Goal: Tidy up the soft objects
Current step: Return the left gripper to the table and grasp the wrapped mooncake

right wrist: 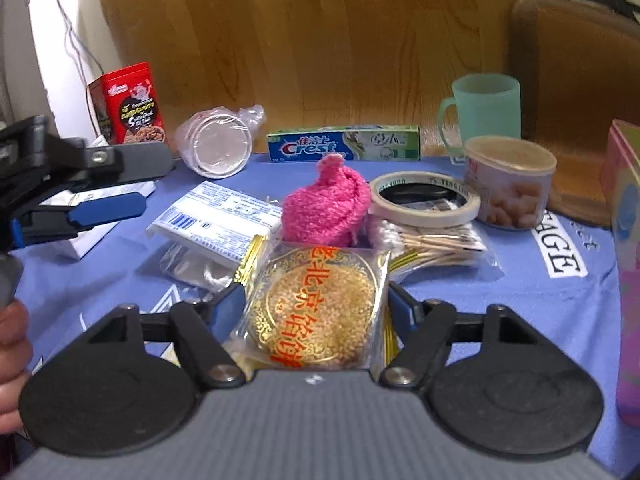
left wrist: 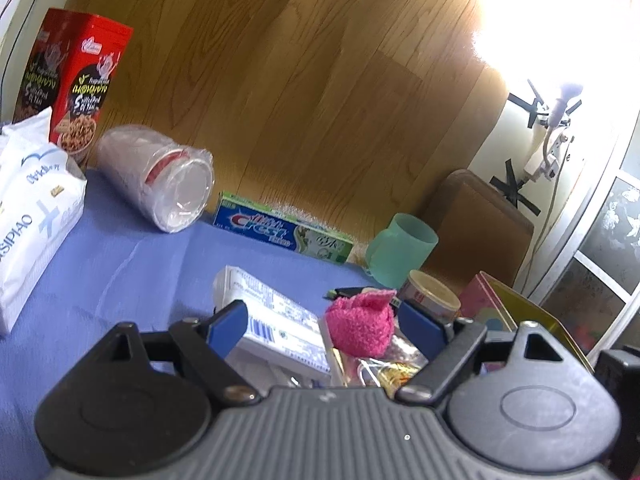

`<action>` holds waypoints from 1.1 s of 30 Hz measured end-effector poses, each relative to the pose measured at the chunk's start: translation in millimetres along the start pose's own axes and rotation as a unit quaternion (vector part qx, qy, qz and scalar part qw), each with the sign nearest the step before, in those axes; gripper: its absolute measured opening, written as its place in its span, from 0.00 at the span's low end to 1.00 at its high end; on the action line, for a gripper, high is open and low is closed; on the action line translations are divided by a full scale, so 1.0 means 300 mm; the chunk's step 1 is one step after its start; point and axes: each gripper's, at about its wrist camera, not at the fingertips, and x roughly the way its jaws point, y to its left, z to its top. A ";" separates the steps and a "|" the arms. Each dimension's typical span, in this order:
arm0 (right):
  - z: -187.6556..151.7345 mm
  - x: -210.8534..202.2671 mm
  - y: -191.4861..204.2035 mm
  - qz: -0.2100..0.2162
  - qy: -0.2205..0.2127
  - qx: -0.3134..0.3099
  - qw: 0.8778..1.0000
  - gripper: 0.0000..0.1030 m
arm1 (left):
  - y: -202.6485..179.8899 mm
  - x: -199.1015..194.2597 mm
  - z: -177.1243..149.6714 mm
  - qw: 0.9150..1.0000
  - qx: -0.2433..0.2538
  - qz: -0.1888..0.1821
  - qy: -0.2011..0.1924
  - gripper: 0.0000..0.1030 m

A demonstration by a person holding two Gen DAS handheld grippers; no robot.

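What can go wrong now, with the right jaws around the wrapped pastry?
1. The wrapped pastry sits between the right gripper jaws; a hard squeeze may crush it.
2. Its wrapper overlaps the cotton swabs and lies against the pink knitted ball, so lifting could drag them.
3. The left gripper hovers open close by, so the two grippers could collide.

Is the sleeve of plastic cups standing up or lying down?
Lying down: the sleeve of plastic cups rests on its side on the blue cloth, base facing the camera.

The left claw (left wrist: 324, 328) stands open, the pink knitted bundle (left wrist: 359, 326) and white packet (left wrist: 276, 324) between its fingers.
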 end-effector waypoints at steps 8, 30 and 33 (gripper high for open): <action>-0.060 -0.103 0.010 0.079 0.016 -0.026 0.996 0.72 | -0.036 0.021 -0.023 0.999 0.024 0.009 0.030 0.83; -0.129 -0.102 0.046 0.096 0.027 -0.068 0.993 0.96 | -0.110 -0.021 -0.072 0.994 0.045 -0.074 0.060 0.87; -0.131 -0.105 0.049 0.094 0.026 -0.068 0.993 0.96 | -0.115 -0.026 -0.072 0.995 0.046 -0.074 0.057 0.87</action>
